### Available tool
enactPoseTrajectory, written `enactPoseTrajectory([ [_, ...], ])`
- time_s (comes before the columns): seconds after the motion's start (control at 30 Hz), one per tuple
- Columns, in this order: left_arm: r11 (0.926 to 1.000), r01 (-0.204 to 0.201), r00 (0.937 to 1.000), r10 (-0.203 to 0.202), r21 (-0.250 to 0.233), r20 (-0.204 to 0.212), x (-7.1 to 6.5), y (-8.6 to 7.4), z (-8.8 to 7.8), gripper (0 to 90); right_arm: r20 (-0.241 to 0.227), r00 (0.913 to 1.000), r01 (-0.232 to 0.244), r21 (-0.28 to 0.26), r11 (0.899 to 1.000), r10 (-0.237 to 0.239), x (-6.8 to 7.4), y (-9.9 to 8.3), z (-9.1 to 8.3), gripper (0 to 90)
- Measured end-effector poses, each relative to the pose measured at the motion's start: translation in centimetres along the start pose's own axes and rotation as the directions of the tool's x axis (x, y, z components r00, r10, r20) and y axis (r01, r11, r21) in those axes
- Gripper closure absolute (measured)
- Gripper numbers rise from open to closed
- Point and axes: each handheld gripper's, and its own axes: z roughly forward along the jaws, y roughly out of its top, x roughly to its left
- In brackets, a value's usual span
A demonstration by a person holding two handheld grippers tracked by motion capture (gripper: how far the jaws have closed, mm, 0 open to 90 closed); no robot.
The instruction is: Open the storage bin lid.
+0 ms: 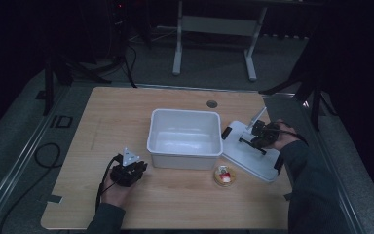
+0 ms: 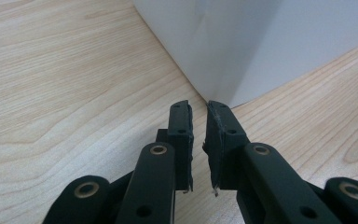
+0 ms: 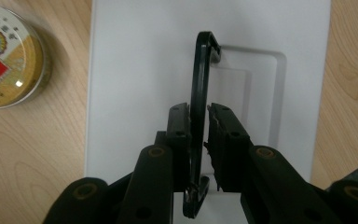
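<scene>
A white lid (image 1: 246, 157) lies flat on the table right of a white bin (image 1: 185, 113). Its black handle (image 3: 200, 70) stands up between the jaws of my right gripper (image 3: 198, 114) (image 1: 255, 138). The left pad lies against the handle and a thin pale gap shows at the right pad, so the jaws are open around it. My left gripper (image 2: 198, 112) (image 1: 139, 166) rests low at the bin's front left corner (image 2: 242, 46). Its jaws stand a narrow slit apart with nothing between them. The bin looks empty inside.
A small round tin (image 1: 224, 176) (image 3: 7, 56) with a gold and red label sits in front of the bin's right corner, next to the lid (image 3: 140, 70). Black clips (image 1: 226, 132) sit on the lid's ends. Bare wooden tabletop (image 1: 117, 122) lies left of the bin.
</scene>
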Motion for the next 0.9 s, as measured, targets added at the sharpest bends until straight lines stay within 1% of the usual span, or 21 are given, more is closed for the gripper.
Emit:
enactPoseTrajectory([
  [0.03, 1.0000, 0.001, 1.0000, -0.001, 0.000, 0.000, 0.0, 0.0, 0.0, 80.1, -0.005, 1.0000, -0.005, -0.001, 1.000, 0.005, 0.0, 0.0, 0.0, 76.9],
  [0.2, 1.0000, -0.001, 1.0000, 0.001, 0.003, 0.001, 0.0, 0.0, 0.0, 80.0, -0.009, 1.0000, -0.002, -0.005, 1.000, 0.002, 0.3, 0.0, -0.1, 72.7],
  [0.27, 1.0000, -0.003, 1.0000, 0.003, 0.004, 0.001, 0.0, 0.0, 0.0, 79.9, -0.013, 0.9999, -0.008, -0.017, 1.000, 0.008, 0.5, -0.1, -0.3, 70.7],
  [0.33, 1.0000, -0.003, 1.0000, 0.003, 0.004, 0.002, 0.0, 0.0, 0.1, 79.7, -0.010, 0.9999, -0.012, -0.025, 1.000, 0.012, 0.6, -0.1, -0.5, 67.5],
  [0.4, 1.0000, -0.003, 1.0000, 0.003, 0.005, 0.002, 0.0, 0.0, 0.1, 79.5, -0.005, 0.9999, -0.012, -0.030, 0.999, 0.012, 0.7, -0.1, -0.5, 66.3],
  [0.43, 1.0000, -0.003, 1.0000, 0.003, 0.005, 0.002, 0.0, 0.0, 0.1, 79.4, 0.002, 0.9998, -0.018, -0.036, 0.999, 0.018, 0.9, -0.1, -0.7, 63.1],
  [0.5, 1.0000, -0.002, 1.0000, 0.002, 0.005, 0.001, 0.0, 0.0, 0.1, 79.0, 0.005, 0.9998, -0.019, -0.043, 0.999, 0.020, 1.1, -0.2, -0.7, 60.5],
  [0.57, 1.0000, -0.002, 1.0000, 0.002, 0.005, 0.001, 0.0, 0.0, 0.1, 78.8, 0.007, 0.9998, -0.020, -0.047, 0.999, 0.020, 1.3, -0.2, -0.8, 59.4],
  [0.6, 1.0000, -0.002, 1.0000, 0.002, 0.005, 0.001, 0.0, 0.0, 0.1, 78.8, 0.009, 0.9998, -0.019, -0.051, 0.998, 0.020, 1.4, -0.2, -0.9, 58.4],
  [0.63, 1.0000, -0.002, 1.0000, 0.002, 0.005, 0.000, 0.0, 0.0, 0.1, 78.5, -0.001, 0.9997, -0.025, -0.059, 0.998, 0.025, 1.9, -0.2, -0.9, 56.2],
  [0.7, 1.0000, 0.000, 1.0000, 0.000, 0.004, 0.000, 0.0, 0.0, 0.1, 78.2, 0.000, 0.9998, -0.019, -0.059, 0.998, 0.019, 2.6, -0.2, -0.9, 53.9],
  [0.8, 1.0000, 0.002, 1.0000, -0.002, 0.002, -0.001, 0.0, 0.0, 0.0, 78.1, 0.002, 0.9998, -0.018, -0.060, 0.998, 0.018, 2.8, -0.2, -0.9, 53.4],
  [0.83, 1.0000, 0.003, 1.0000, -0.003, 0.002, -0.001, 0.0, 0.0, 0.0, 77.9, -0.003, 0.9999, -0.014, -0.066, 0.998, 0.014, 3.3, -0.1, -0.9, 52.3],
  [0.9, 1.0000, 0.003, 1.0000, -0.003, 0.002, 0.000, 0.0, 0.0, 0.0, 77.7, -0.005, 0.9999, -0.013, -0.064, 0.998, 0.012, 3.7, 0.0, -0.9, 50.6],
])
